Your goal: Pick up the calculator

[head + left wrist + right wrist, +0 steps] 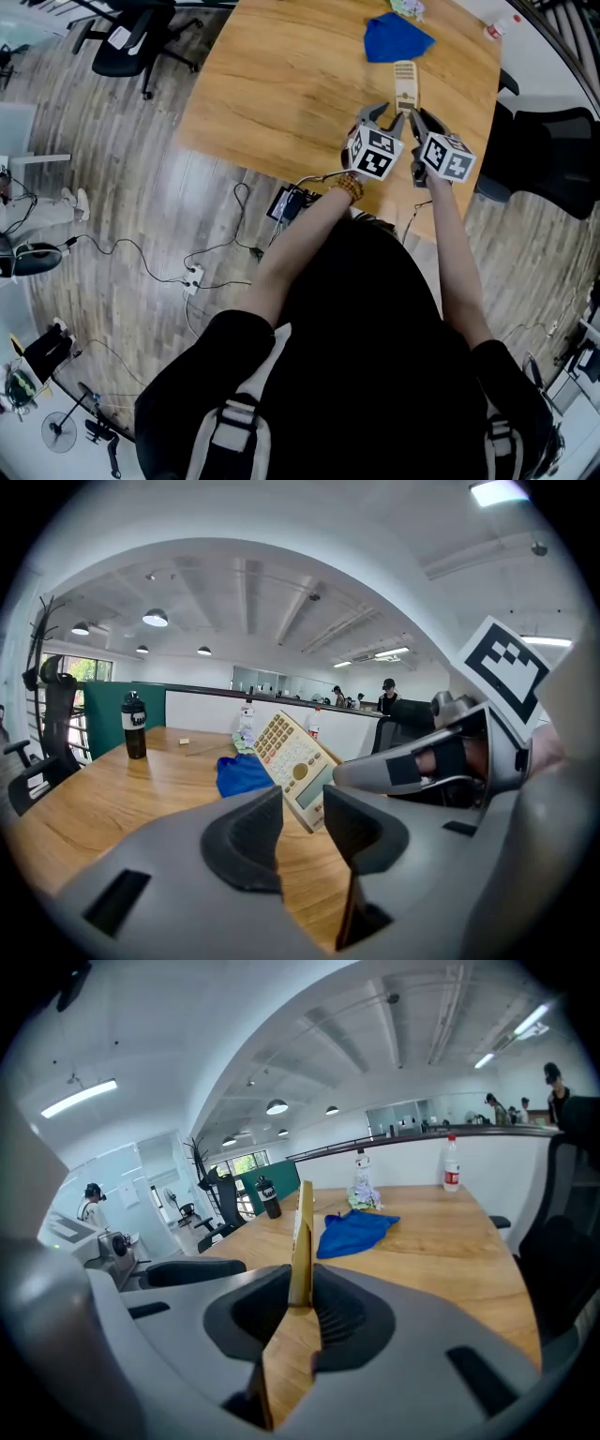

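The beige calculator (405, 84) is off the wooden table (281, 94), with my right gripper (415, 118) shut on its near end. In the right gripper view it stands edge-on (302, 1241) between the two pads of the right gripper (302, 1299). The left gripper view shows its keys and screen (295, 764), tilted, with a right gripper finger (403, 766) clamped on its lower end. My left gripper (379, 114) hovers just left of it. The left gripper (302, 822) has a small gap between its pads and nothing in it.
A blue cloth (396, 39) lies on the table beyond the calculator, with crumpled paper (367, 1188) and a red-capped bottle (451, 1174) farther back. A black bottle (134, 726) stands at the far left. Office chairs (131, 42) (553, 150) flank the table; cables cross the floor.
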{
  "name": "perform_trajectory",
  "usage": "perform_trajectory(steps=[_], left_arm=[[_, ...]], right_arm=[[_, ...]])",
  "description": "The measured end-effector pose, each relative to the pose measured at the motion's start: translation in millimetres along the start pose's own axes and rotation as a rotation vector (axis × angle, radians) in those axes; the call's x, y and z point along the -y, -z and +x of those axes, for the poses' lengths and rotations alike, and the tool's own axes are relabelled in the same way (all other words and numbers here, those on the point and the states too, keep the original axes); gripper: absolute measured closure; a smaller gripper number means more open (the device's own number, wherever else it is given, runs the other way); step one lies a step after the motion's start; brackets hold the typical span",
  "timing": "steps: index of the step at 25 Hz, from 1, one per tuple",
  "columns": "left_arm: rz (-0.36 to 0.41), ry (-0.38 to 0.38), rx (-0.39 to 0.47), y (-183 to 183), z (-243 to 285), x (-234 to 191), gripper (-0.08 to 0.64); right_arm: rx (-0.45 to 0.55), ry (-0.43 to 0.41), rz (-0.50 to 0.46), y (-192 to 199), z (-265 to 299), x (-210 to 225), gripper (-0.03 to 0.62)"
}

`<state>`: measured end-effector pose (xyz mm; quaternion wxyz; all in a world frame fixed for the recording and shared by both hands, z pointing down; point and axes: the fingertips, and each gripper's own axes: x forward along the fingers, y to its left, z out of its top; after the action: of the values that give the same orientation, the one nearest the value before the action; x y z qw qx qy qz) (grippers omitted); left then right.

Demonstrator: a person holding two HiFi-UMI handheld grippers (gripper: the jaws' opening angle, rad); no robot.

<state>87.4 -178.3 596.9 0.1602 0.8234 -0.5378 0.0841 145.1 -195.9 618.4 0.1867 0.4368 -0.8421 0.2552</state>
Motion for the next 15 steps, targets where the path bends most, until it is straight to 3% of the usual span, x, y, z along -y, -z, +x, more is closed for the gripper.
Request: perform_trajectory(steps=[6, 15], left_arm=[[0.068, -0.027, 0.111, -35, -8, 13, 0.431], [0.133, -0.027, 0.327, -126, -32, 33, 0.448]], right_arm=[[0.099, 0.025, -0.064, -31, -19, 2, 0.512], [0.227, 0.046, -0.121, -79, -46, -1, 0.512]])
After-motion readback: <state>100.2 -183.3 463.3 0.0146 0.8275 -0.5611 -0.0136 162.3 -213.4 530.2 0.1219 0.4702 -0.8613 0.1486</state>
